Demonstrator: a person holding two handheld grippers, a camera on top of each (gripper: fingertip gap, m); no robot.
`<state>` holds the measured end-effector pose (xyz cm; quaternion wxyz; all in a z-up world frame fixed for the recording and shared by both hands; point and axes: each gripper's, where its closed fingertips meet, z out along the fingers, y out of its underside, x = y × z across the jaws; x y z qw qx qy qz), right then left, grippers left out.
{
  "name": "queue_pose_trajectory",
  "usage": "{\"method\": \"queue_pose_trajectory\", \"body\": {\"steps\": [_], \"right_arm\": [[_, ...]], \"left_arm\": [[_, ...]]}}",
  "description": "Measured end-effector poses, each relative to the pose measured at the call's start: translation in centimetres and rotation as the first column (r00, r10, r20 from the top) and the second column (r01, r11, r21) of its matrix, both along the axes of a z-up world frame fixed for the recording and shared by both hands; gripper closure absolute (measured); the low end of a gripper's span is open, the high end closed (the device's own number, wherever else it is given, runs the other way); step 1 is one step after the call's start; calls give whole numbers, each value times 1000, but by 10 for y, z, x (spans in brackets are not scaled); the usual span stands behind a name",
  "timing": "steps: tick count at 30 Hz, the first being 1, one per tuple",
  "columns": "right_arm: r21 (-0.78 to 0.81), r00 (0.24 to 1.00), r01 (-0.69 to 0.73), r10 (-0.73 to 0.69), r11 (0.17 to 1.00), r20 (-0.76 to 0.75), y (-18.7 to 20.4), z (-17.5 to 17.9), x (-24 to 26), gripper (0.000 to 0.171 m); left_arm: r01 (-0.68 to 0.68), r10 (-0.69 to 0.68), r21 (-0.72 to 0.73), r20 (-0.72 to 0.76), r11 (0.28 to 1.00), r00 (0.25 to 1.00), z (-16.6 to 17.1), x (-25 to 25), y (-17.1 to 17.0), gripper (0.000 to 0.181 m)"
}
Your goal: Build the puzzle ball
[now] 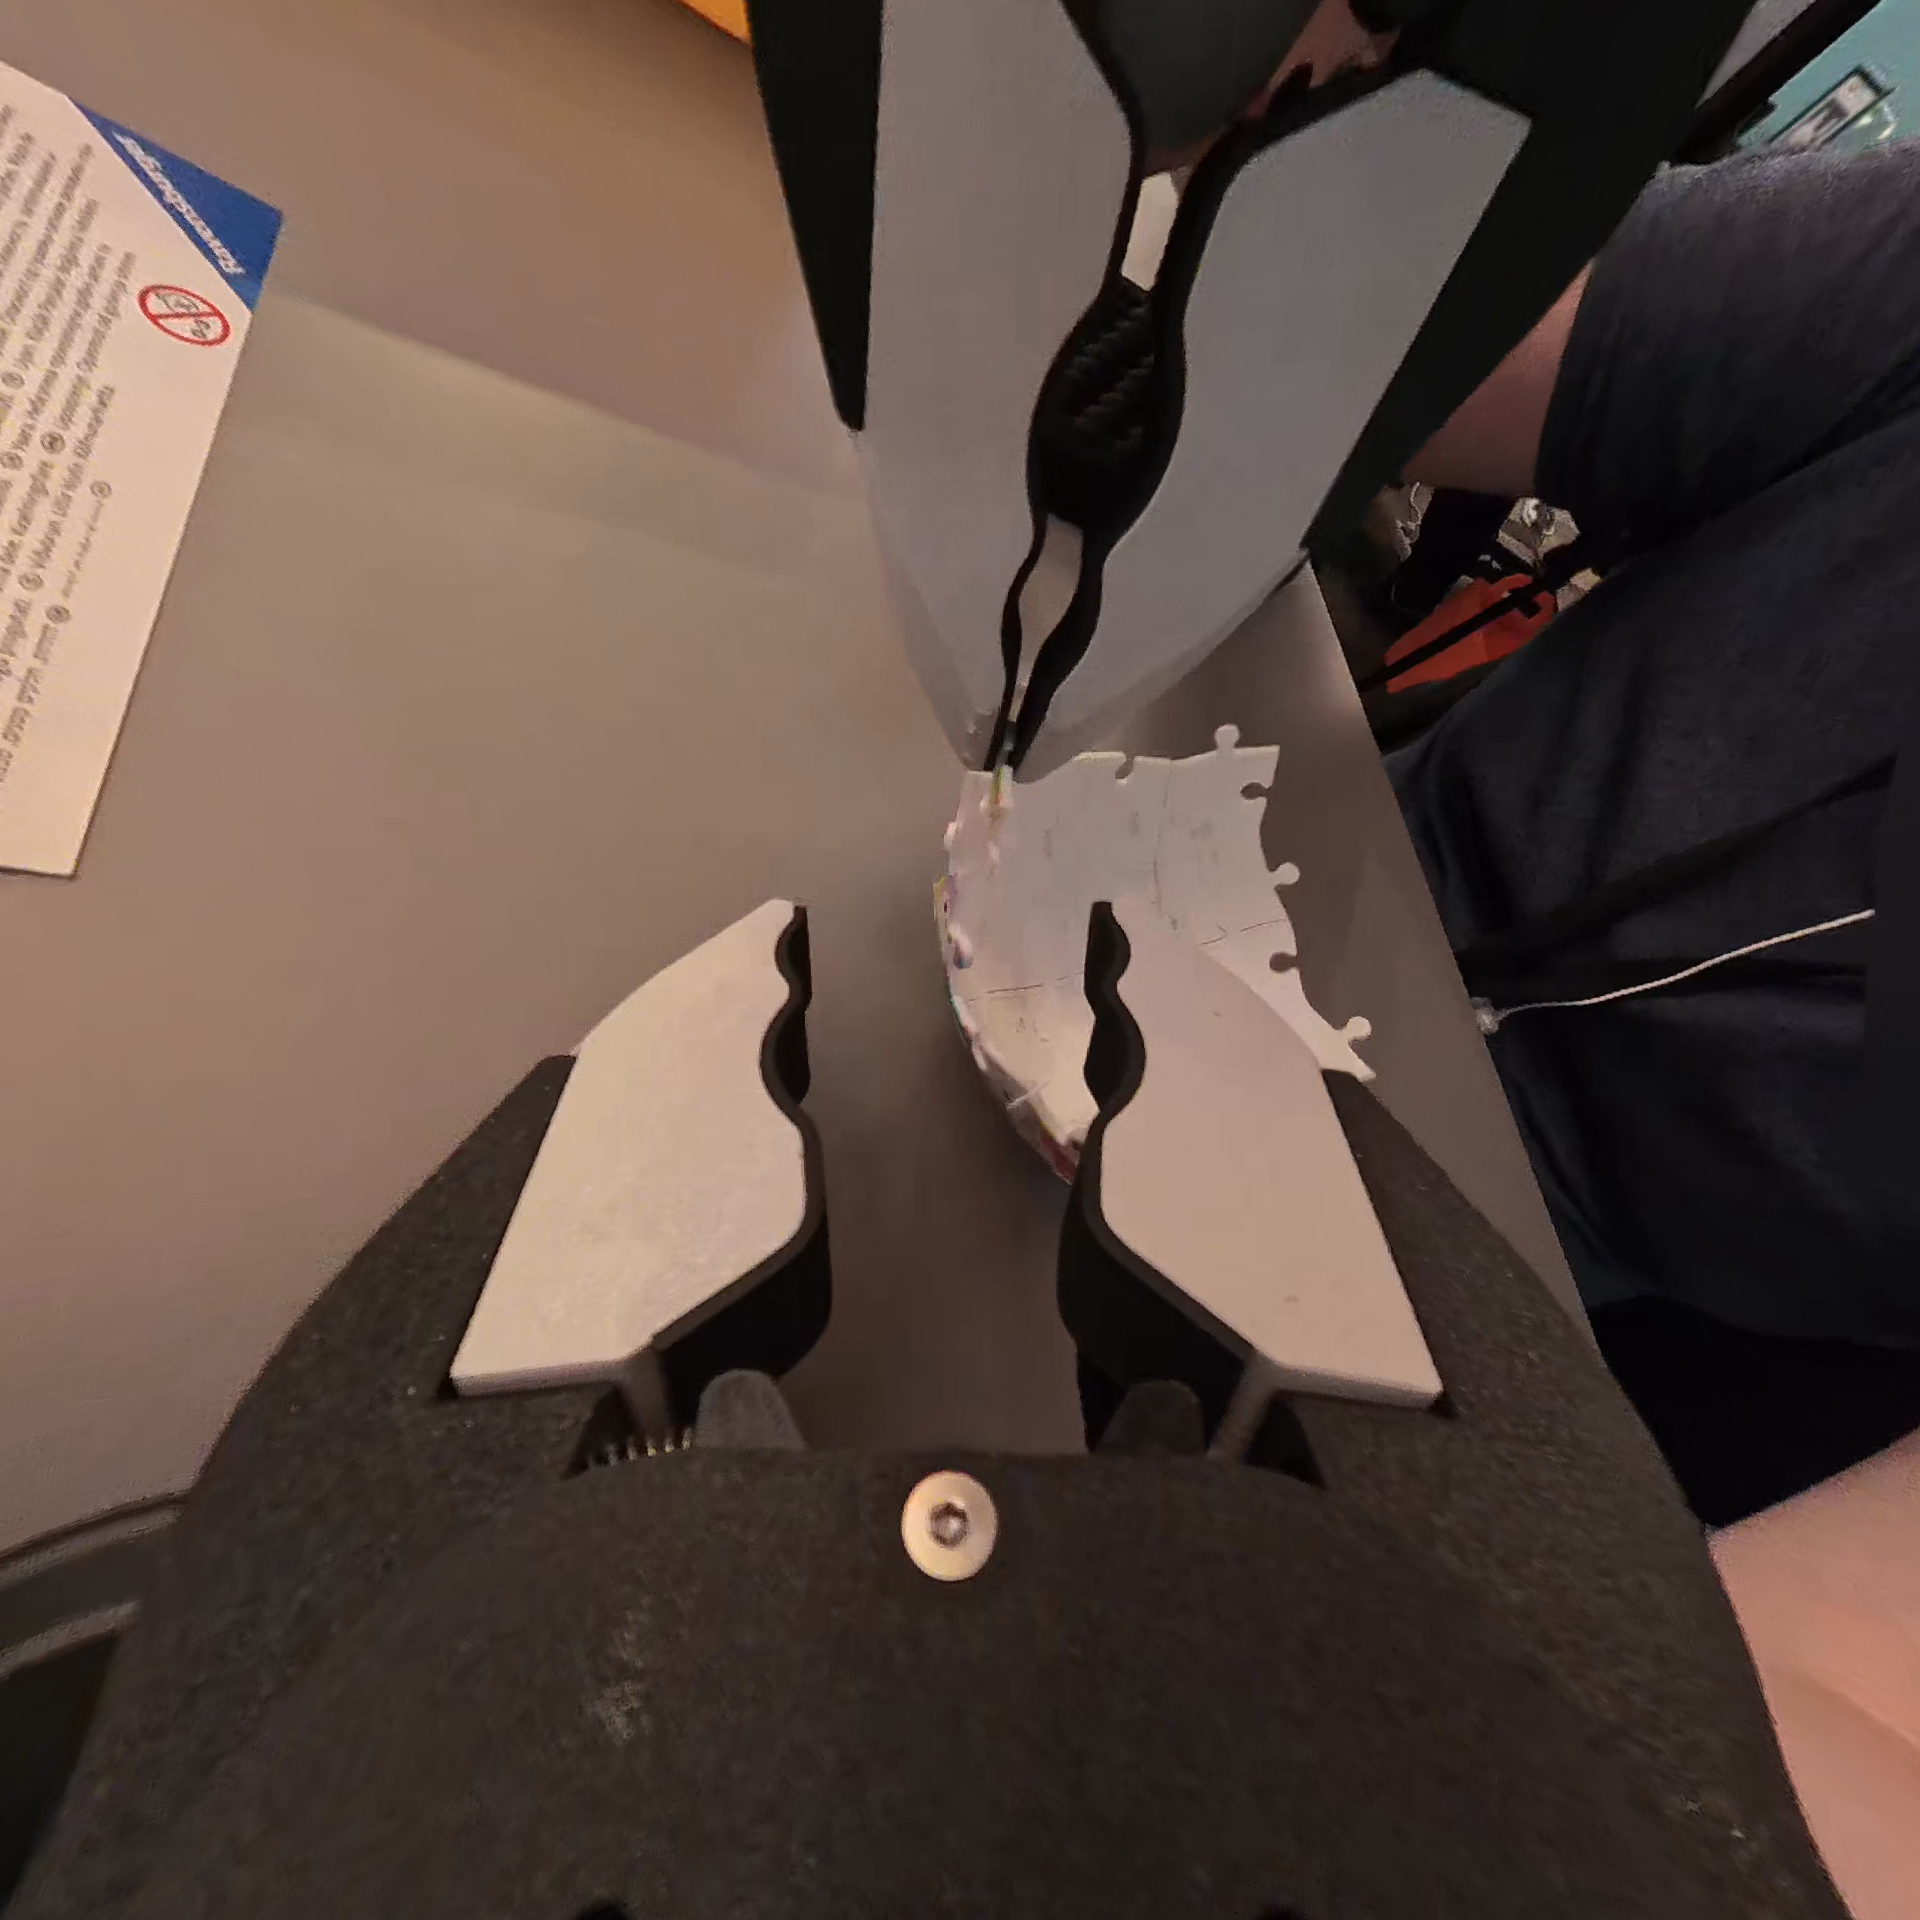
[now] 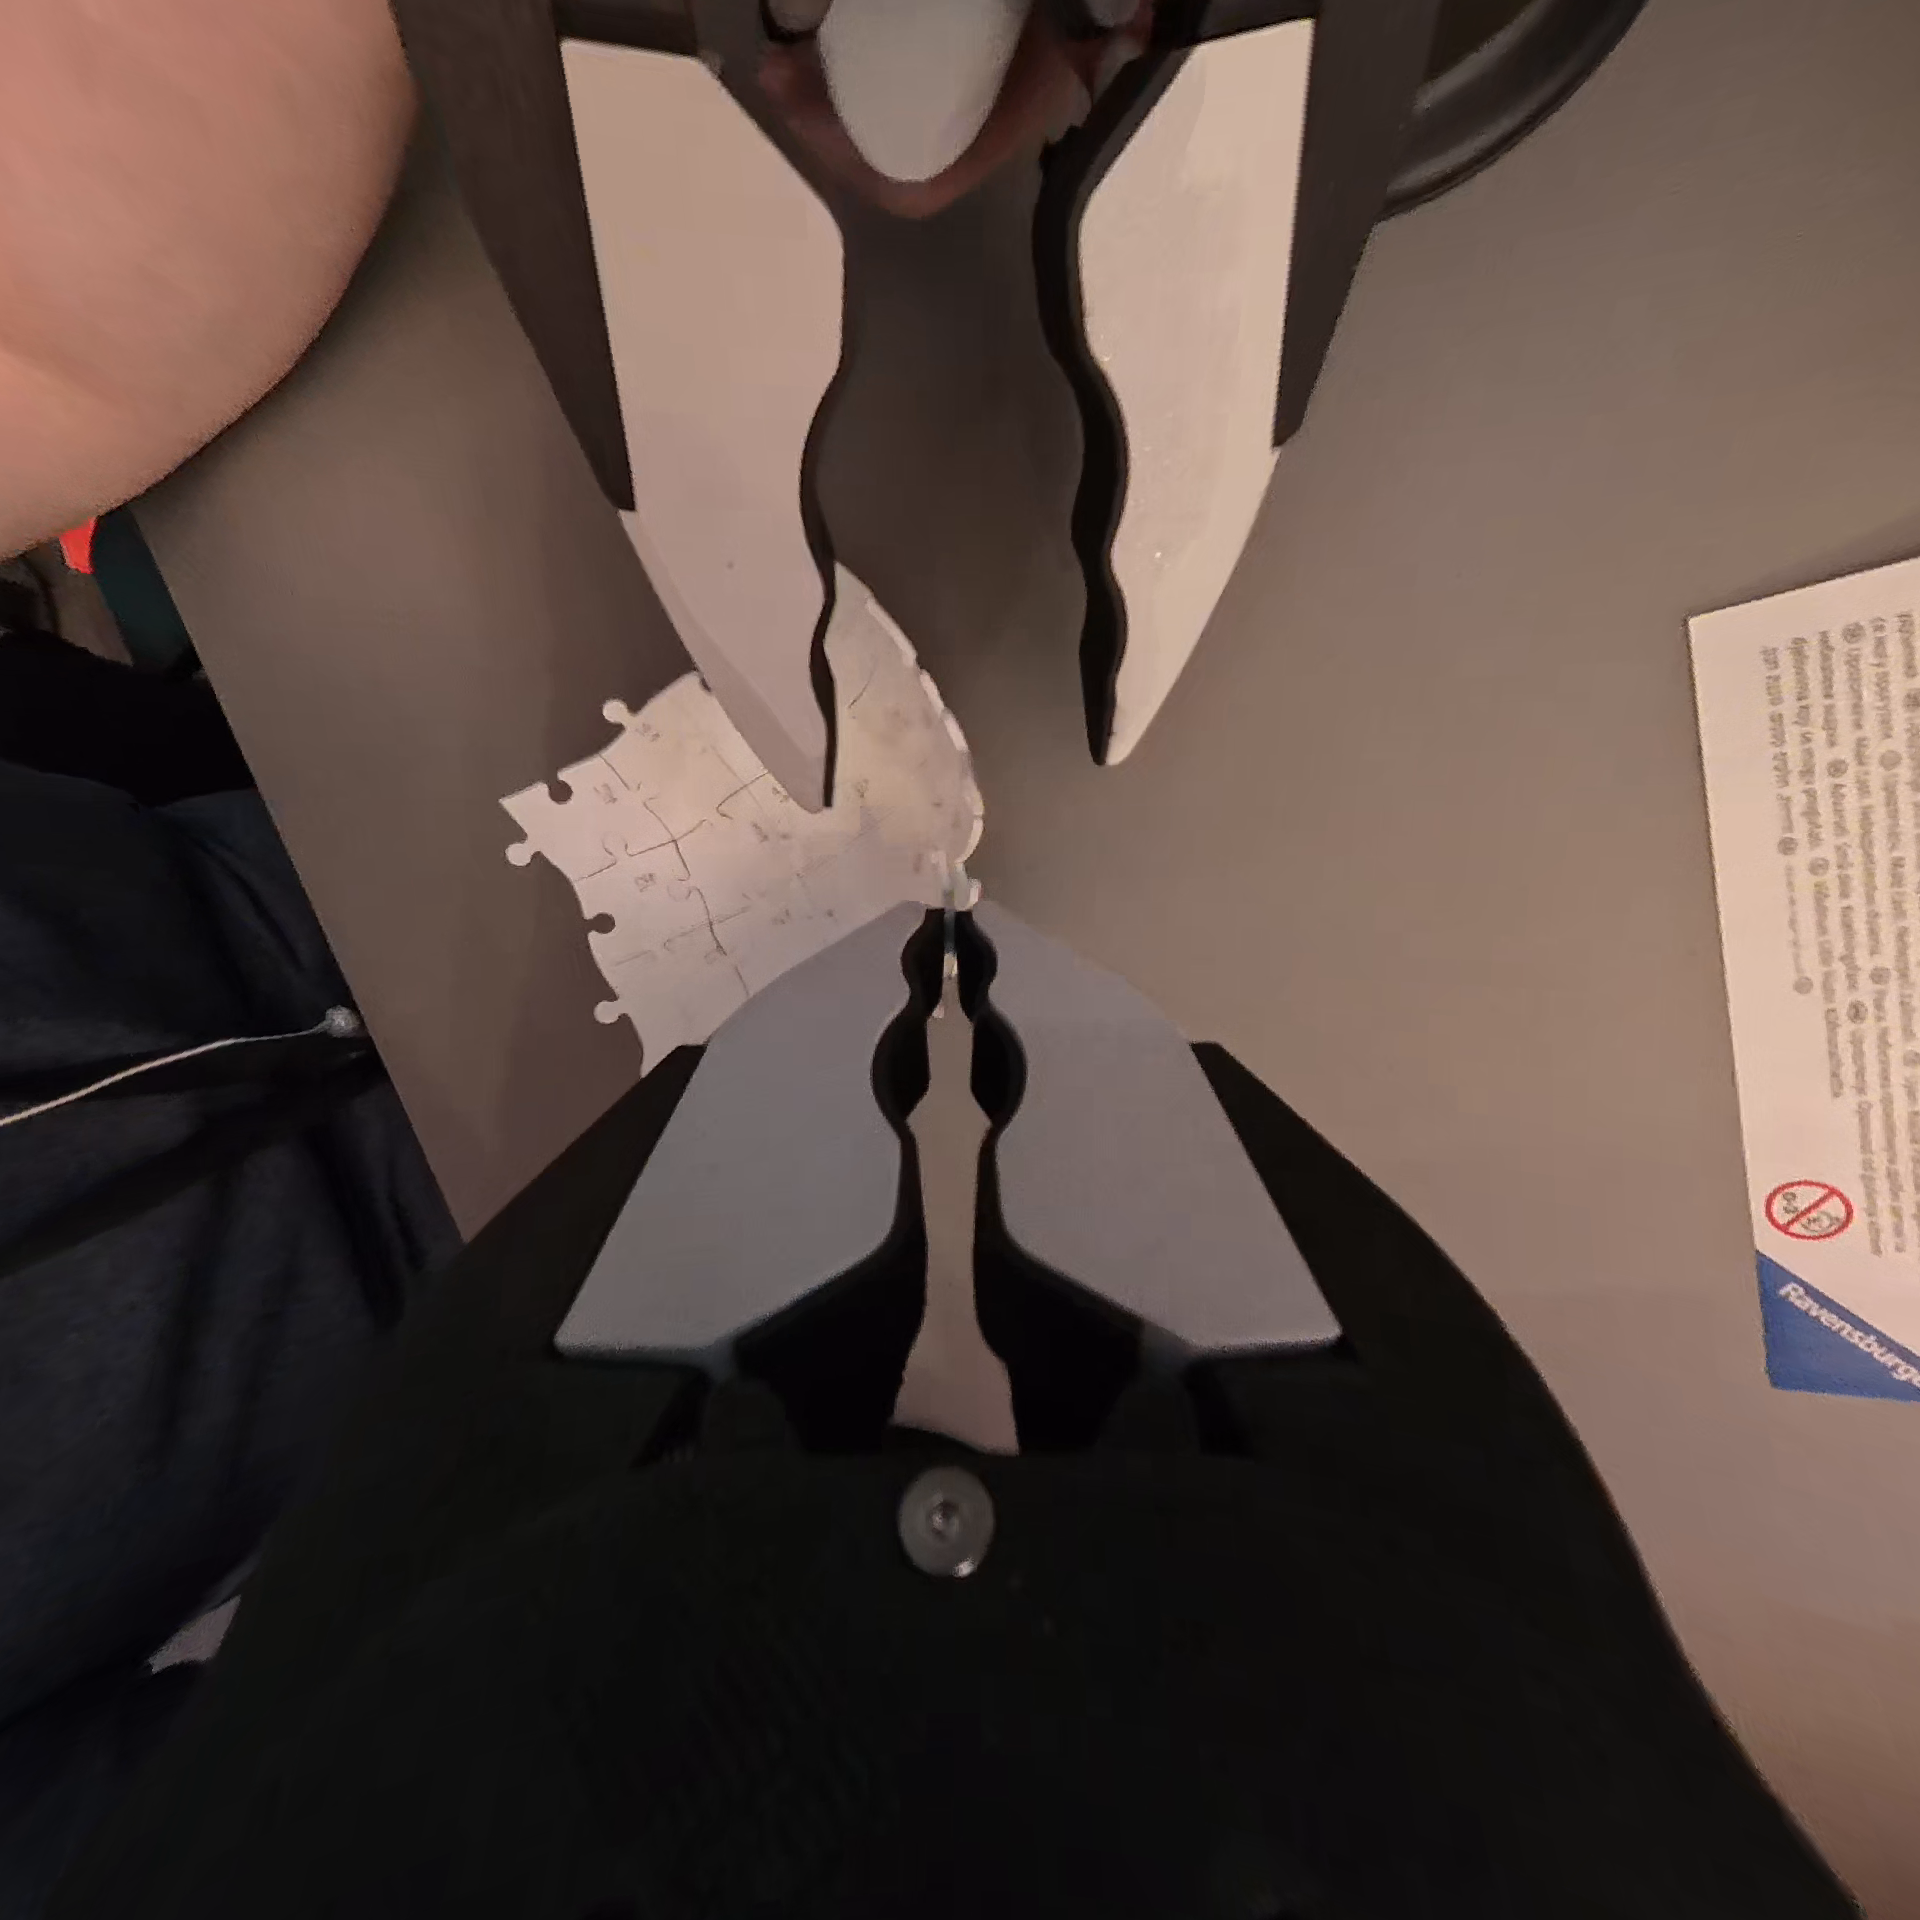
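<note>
Near the bench edge: we see the puzzle ball section (image 1: 1091,873), a curved shell of joined pieces, resting on the grey bench (image 1: 520,675) close to the person's dark clothing (image 1: 1714,727).
Right claw (image 2: 948,920): pressed together on a thin piece (image 2: 951,883) at the shell's rim, the piece caught edge-on between its tips.
Left claw (image 1: 940,914): spread, nothing between its tips; its right finger lies over the shell's inner face, though whether it touches we cannot tell.
Step in hand: we judge it to be seating that rim piece into the shell.
Doing it well: we would keep the piece in line with the shell's curve, match knob to socket before pushing, and press gently, since the shell looks thin and could flex or slide on the smooth bench.
Left claw's part: we think it should brace the shell from the opposite side, so that the push does not shove the whole section away.
Shell material: thin, stiff, white on the inside with faint markings; a colourful printed outer face peeps along the lower rim.
Shell shape: domed, with rounded knobs and sockets along its open edge.
Claw fingers: pale flat plates edged with black wavy pads that look rubbery.
Bench surface: matt grey and plain.
Leaflet (image 2: 1829,966): a white printed sheet with a blue corner, lying flat, well apart from the shell.
</note>
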<state>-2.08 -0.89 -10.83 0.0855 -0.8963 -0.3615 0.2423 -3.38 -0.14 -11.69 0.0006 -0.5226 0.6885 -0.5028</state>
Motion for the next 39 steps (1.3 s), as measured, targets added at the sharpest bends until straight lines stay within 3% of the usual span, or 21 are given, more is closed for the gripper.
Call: {"method": "queue_pose_trajectory", "body": {"steps": [13,21,27,39], "right_arm": [[-20,992,-121,120,992,-29,9,3,-8,168],[69,991,-131,132,989,-11,9,3,2,168],[56,990,-138,138,989,0,-1,-7,4,168],[69,991,-125,128,990,-41,3,-4,0,168]], "left_arm": [[4,-5,-17,-57,1000,998,-7,-11,4,156],[12,-13,-14,-70,1000,997,-8,-10,2,153],[21,-22,-25,-27,999,999,-1,-4,-1,139],[-36,33,-42,-77,998,996,0,-4,7,138]]}}
